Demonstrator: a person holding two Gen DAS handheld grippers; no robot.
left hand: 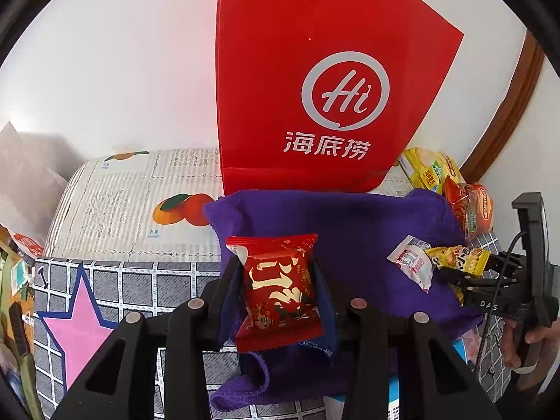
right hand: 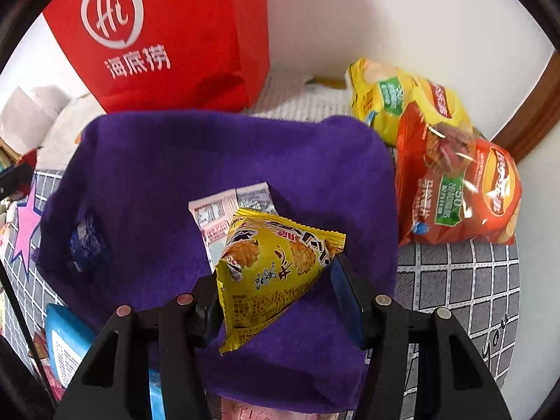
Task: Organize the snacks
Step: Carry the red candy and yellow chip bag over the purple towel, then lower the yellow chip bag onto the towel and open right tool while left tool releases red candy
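Ahead of me a plain white wall [left hand: 122, 70] catches soft, even light. A curved brown wooden frame [left hand: 507, 112] runs along its right side. Below, a grey grid-patterned cloth [right hand: 462, 280] covers the bench.

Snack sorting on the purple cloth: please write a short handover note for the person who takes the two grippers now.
Left gripper: shut on a red snack packet, above the purple cloth.
Right gripper: shut on a yellow cracker packet, over the cloth.
On the cloth: a white-pink packet and a small blue packet.
Beside it: yellow and orange chip bags; red paper bag behind.
Left: place both held packets and sort the rest.
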